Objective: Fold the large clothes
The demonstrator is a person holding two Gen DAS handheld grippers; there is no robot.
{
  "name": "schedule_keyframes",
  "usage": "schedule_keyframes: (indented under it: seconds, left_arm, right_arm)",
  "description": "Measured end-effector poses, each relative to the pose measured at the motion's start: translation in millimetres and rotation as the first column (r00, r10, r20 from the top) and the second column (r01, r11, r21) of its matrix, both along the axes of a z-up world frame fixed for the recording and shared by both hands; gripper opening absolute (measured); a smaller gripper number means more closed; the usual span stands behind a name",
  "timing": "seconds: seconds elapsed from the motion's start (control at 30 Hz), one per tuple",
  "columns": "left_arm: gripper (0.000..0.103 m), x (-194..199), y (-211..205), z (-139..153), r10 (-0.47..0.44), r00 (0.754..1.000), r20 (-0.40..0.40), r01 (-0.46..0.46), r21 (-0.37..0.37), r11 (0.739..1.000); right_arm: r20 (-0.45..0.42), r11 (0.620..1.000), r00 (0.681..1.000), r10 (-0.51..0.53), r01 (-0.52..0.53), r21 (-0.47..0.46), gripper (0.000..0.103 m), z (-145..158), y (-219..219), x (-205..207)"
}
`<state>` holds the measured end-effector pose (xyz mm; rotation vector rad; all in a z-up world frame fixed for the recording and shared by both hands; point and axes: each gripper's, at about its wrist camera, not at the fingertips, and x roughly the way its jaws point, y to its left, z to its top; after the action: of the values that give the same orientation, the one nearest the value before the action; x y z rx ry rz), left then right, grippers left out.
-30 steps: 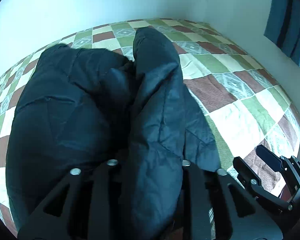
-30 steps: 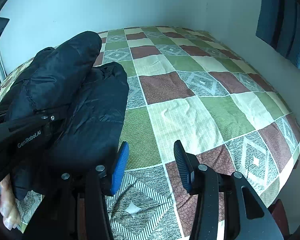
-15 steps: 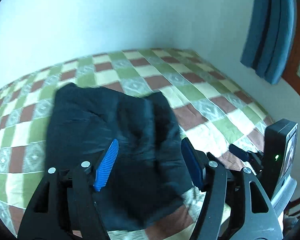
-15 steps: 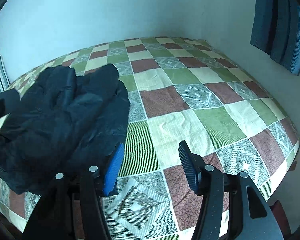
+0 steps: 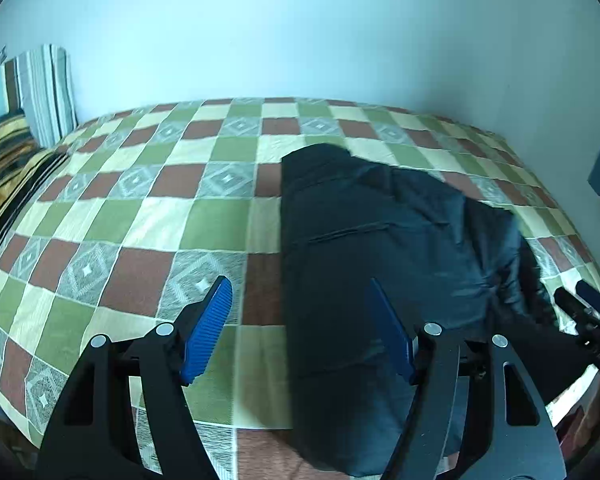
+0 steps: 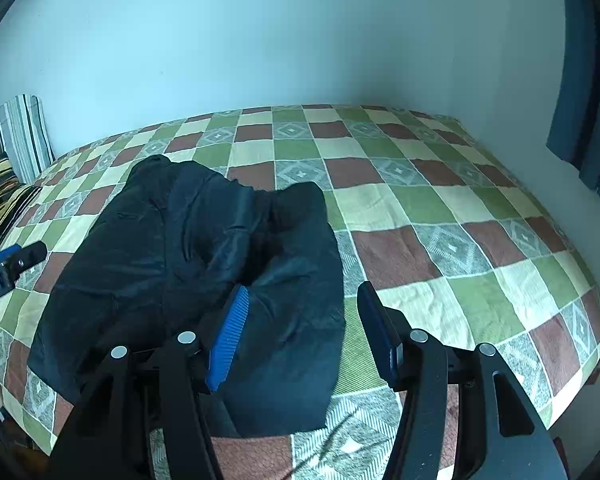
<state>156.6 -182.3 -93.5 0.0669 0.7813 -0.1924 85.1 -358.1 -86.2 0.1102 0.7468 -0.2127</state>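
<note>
Puffy, slick, light jacket (image 6: 188, 280) at centre-left on bed (image 6: 460, 280); likely to spring back. Pinch a hem edge. Left gripper (image 5: 300, 328) opening, right gripper (image 6: 300, 332) open; both empty.

A bed (image 5: 148, 216) wears a checked cover of green, cream and brown squares. At its left end a striped pillow (image 5: 40, 88) leans on the pale wall (image 5: 300, 32), beside a yellow-and-black striped cushion (image 5: 8, 168). A blue curtain (image 6: 580, 80) hangs at right.
</note>
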Motion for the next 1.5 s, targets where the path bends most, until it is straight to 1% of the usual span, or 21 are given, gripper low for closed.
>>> schedule_keyframes:
  seconds: [0.23,0.37,0.43,0.53,0.7,0.9,1.0,1.07,1.1,1.17,1.2,1.27,1.37,1.5]
  left_arm:
    - [0.07,11,10,-16,0.0,0.999,-0.037,-0.001,-0.016,1.0]
    - [0.07,18,10,-24,-0.013,0.999,-0.05,0.012,-0.022,1.0]
    - [0.07,20,10,-28,-0.013,0.998,-0.055,0.012,-0.025,1.0]
    - [0.07,23,11,-32,-0.012,0.998,-0.063,0.01,-0.035,0.999]
    - [0.07,25,7,-37,-0.017,0.998,-0.06,0.015,-0.03,0.999]
    - [0.07,26,2,-40,-0.023,0.999,-0.045,0.023,-0.008,1.0]
    - [0.07,27,3,-42,-0.023,0.999,-0.043,0.023,-0.003,1.0]
    - [0.071,29,5,-43,-0.021,0.999,-0.047,0.021,-0.007,1.0]
    - [0.071,29,5,-43,-0.019,0.999,-0.048,0.019,-0.008,1.0]
    - [0.071,29,5,-43,-0.019,0.999,-0.045,0.019,-0.001,1.0]
    - [0.071,29,4,-43,-0.018,0.999,-0.042,0.018,0.003,1.0]
    - [0.071,28,4,-42,-0.019,0.999,-0.039,0.019,0.004,1.0]
    - [0.071,26,5,-36,-0.032,0.999,-0.034,0.032,-0.011,0.999]
    - [0.07,21,3,-26,-0.055,0.998,-0.007,0.055,-0.026,0.998]
  right_arm:
    - [0.007,1.0,1.0,0.019,-0.019,-0.021,0.057,11,13,18]
    - [-0.011,0.998,0.999,0.045,-0.045,-0.04,0.057,11,28,31]
    - [-0.028,0.997,0.998,0.058,-0.059,-0.045,0.057,7,35,39]
    - [-0.067,0.997,0.996,0.061,-0.065,-0.049,0.066,-5,41,51]
    - [-0.155,0.998,0.987,0.051,-0.055,-0.025,0.068,-35,40,63]
    - [-0.184,0.998,0.981,0.06,-0.054,0.037,0.069,-49,35,62]
    - [-0.178,0.995,0.981,0.081,-0.071,0.064,0.059,-51,37,60]
    - [-0.175,0.994,0.98,0.098,-0.086,0.073,0.048,-52,40,59]
    - [-0.171,0.993,0.98,0.103,-0.092,0.075,0.045,-51,42,59]
    - [-0.168,0.993,0.98,0.107,-0.098,0.063,0.026,-50,44,58]
    - [-0.165,0.994,0.98,0.107,-0.099,0.055,0.023,-50,45,58]
    - [-0.15,0.994,0.983,0.105,-0.098,0.057,0.012,-47,43,56]
    - [-0.131,0.994,0.987,0.098,-0.09,0.064,0.006,-43,35,53]
    - [-0.114,0.998,0.992,0.058,-0.058,0.009,0.003,-37,24,50]
